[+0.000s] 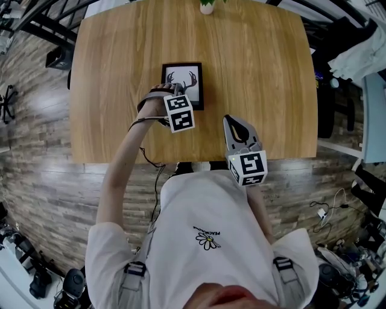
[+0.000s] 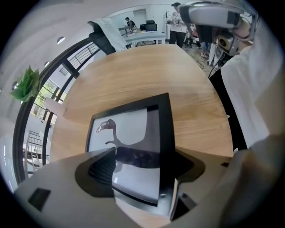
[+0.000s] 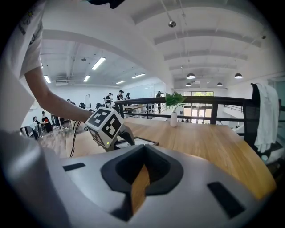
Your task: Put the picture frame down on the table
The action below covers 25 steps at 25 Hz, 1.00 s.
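Picture frame (image 1: 183, 81) gripped by left gripper (image 2: 142, 165) over table (image 1: 259, 72); right gripper (image 3: 139, 177) closed, empty

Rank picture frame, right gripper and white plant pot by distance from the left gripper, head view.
1. Picture frame: table centre, in the jaws of the left gripper.
2. Right gripper: to its right, by the near edge.
3. White plant pot: at the far edge.

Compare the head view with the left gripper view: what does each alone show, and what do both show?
Only the head view: the right claw, shut and empty, near the front edge of the table, and the person's white shirt. Only the left gripper view: the left claw clamped on the edge of the picture frame, and distant people. Both: the frame, the table, the potted plant.
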Available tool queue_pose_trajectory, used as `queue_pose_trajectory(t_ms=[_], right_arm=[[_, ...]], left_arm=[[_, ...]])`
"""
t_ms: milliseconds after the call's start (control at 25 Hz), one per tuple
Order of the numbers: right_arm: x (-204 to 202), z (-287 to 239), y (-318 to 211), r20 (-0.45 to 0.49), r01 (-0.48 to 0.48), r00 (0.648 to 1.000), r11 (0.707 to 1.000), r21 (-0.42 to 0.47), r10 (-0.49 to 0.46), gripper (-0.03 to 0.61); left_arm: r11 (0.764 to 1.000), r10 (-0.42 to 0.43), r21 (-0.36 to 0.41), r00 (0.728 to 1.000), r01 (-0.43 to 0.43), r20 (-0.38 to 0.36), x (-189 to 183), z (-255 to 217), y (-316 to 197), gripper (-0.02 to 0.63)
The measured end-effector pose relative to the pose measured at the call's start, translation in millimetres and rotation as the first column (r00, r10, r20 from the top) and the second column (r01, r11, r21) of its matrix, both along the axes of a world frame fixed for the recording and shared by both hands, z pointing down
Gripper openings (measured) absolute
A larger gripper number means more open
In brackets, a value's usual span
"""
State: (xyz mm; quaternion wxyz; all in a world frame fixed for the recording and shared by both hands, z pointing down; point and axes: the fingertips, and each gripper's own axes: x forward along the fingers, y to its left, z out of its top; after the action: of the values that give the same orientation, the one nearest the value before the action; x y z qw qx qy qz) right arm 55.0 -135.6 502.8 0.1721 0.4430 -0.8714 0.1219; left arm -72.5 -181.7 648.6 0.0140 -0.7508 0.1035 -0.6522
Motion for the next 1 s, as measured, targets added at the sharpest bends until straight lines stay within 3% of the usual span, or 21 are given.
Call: queue_pose_trajectory(t_ms=[280, 1000], right_arm=[[-5, 3, 7, -0.003, 0.015, 1.000, 1.000, -0.011, -0.015, 0.009], [-9, 16, 18, -0.012, 0.051, 0.999, 0.998, -0.038, -0.052, 0.009]], left_arm=[[0.994, 0.012, -0.108, 1.000, -0.012, -0.005, -2, 6, 10, 0.377], [0.988, 0.026, -0.155, 1.000, -0.024, 0.009, 0, 25, 15, 0.385]])
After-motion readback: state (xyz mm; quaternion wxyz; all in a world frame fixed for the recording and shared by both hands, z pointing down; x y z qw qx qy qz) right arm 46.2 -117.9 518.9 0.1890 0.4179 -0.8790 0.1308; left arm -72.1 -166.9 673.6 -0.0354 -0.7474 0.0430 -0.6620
